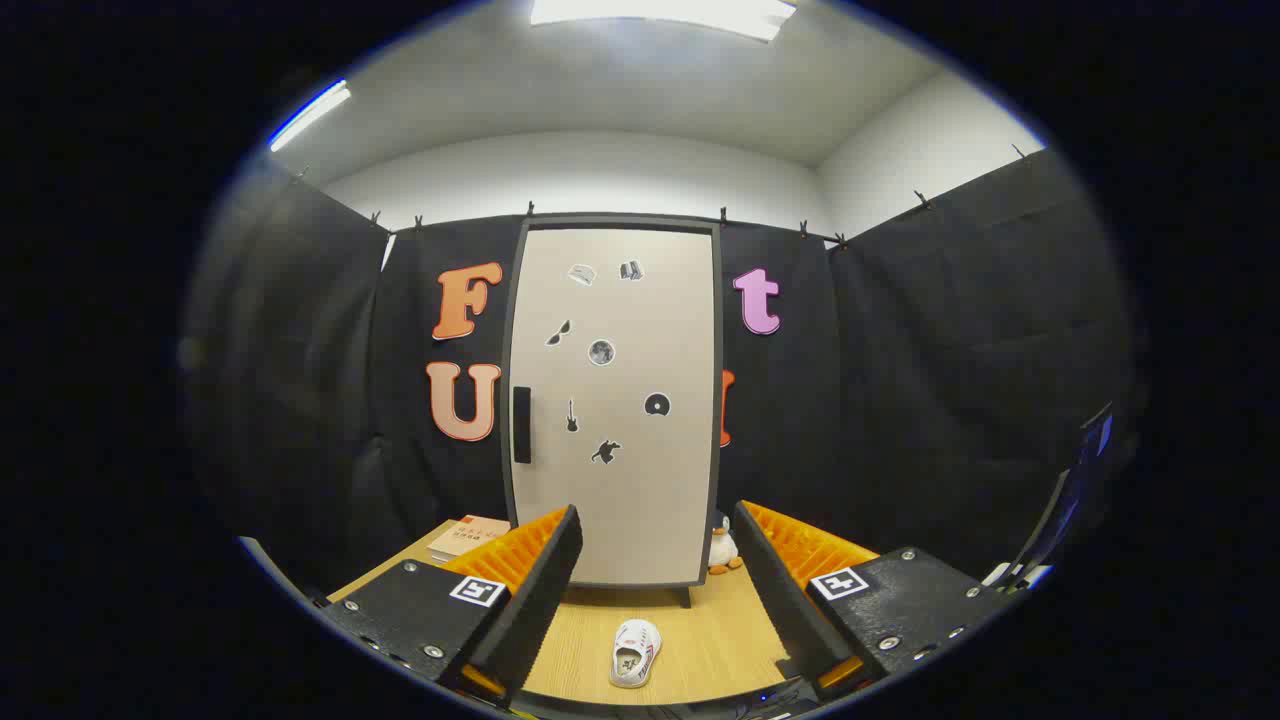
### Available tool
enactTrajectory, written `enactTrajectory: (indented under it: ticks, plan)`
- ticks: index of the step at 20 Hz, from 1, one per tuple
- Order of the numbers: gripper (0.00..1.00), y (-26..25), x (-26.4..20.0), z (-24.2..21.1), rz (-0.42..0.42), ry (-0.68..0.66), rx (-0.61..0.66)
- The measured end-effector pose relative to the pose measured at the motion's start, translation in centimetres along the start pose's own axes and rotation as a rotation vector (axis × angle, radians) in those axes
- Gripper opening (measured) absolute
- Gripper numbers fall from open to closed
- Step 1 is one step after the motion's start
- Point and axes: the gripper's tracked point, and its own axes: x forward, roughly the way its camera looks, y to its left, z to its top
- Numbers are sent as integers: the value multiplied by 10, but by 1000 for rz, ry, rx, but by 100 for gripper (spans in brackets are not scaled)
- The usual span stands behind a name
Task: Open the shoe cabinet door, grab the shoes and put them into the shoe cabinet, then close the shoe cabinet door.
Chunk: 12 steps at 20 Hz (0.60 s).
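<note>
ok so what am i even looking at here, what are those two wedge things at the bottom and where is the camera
The camera rides on a hand-held gripper, a two-finger tool that a person carries; there is no robot arm. It looks forward along the two fingers, which are the wedges you see at the bottom. They stand wide apart and hold nothing.

Ahead is a wooden table. On it, between the fingers, lies one small white shoe. Beyond it stands the shoe cabinet, a tall pale cupboard with its door closed, a dark handle on its left side and small stickers on the front. Beside the cabinet's right foot sits a little penguin toy, and to its left lies a book. Black cloth walls surround the booth.
</note>
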Motion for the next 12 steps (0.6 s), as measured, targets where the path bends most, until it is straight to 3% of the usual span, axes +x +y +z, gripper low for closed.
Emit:
enactTrajectory:
  ticks: [12]
  plan:
    - [95, 5, 6, 5, 9, -6, 31]
